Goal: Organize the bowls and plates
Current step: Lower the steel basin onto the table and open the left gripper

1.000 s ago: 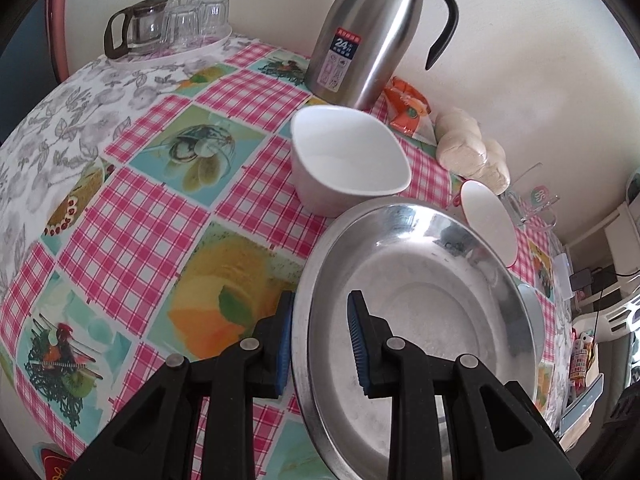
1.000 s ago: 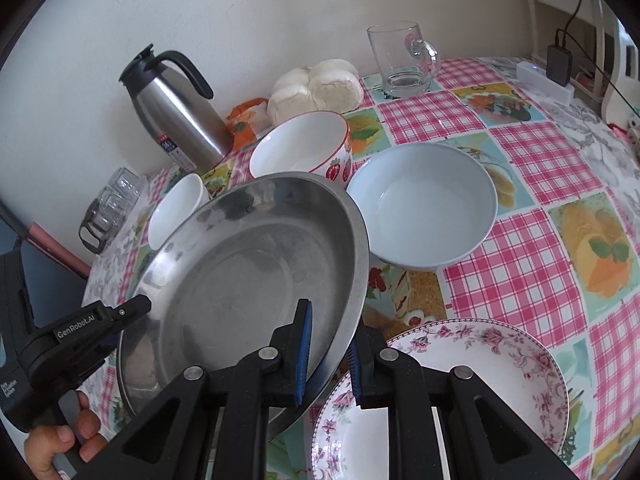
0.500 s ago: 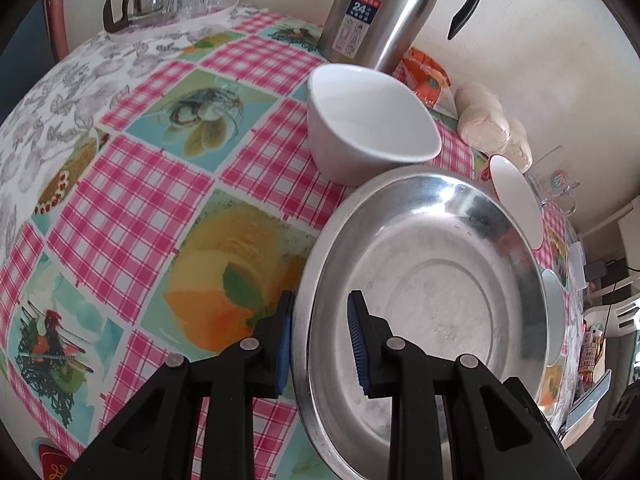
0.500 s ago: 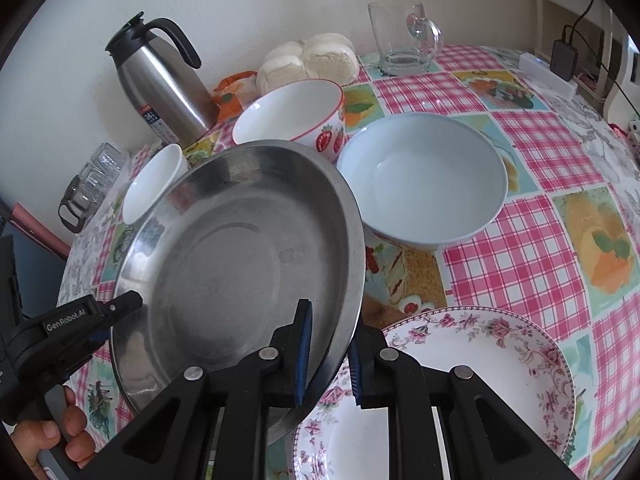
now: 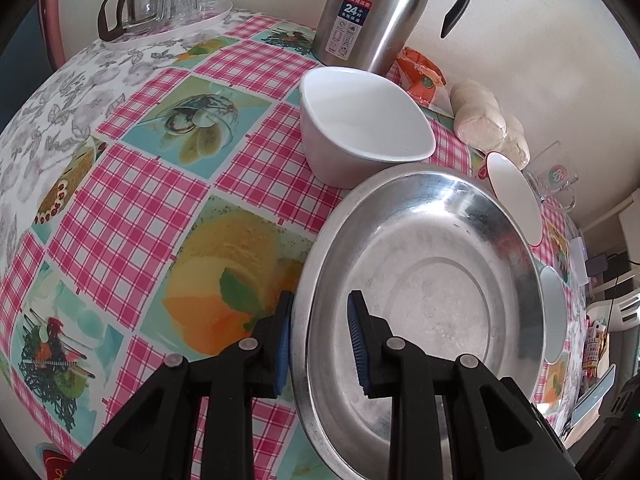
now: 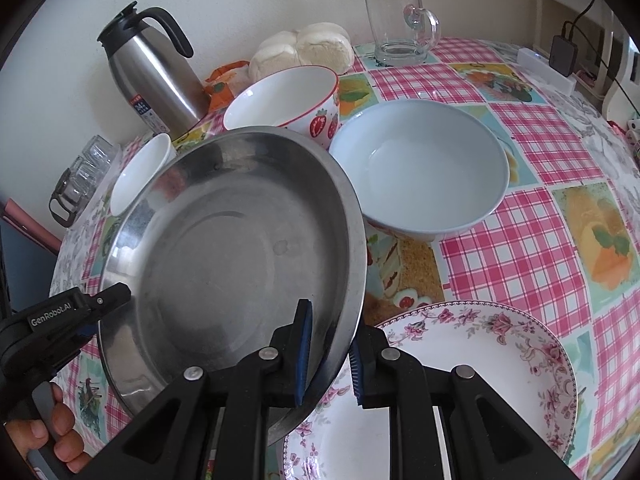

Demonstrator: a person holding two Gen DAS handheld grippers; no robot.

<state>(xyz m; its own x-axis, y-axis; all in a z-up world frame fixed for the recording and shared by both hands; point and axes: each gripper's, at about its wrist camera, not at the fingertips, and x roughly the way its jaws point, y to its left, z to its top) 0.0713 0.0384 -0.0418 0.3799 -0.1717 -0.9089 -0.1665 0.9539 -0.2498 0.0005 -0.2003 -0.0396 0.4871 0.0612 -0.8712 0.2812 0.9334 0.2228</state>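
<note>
Both grippers clamp the steel plate [image 6: 232, 248] by its rim, left gripper [image 5: 318, 338] and right gripper [image 6: 328, 354] on opposite sides, above the floral plate [image 6: 480, 380].

The left gripper [image 6: 100, 304], seen off to the left of the right gripper's fingers, bore "GenRobot.AI". Far ahead, the steel thermos [image 5: 372, 12] carried a label reading "24" beside small, illegible characters.
</note>
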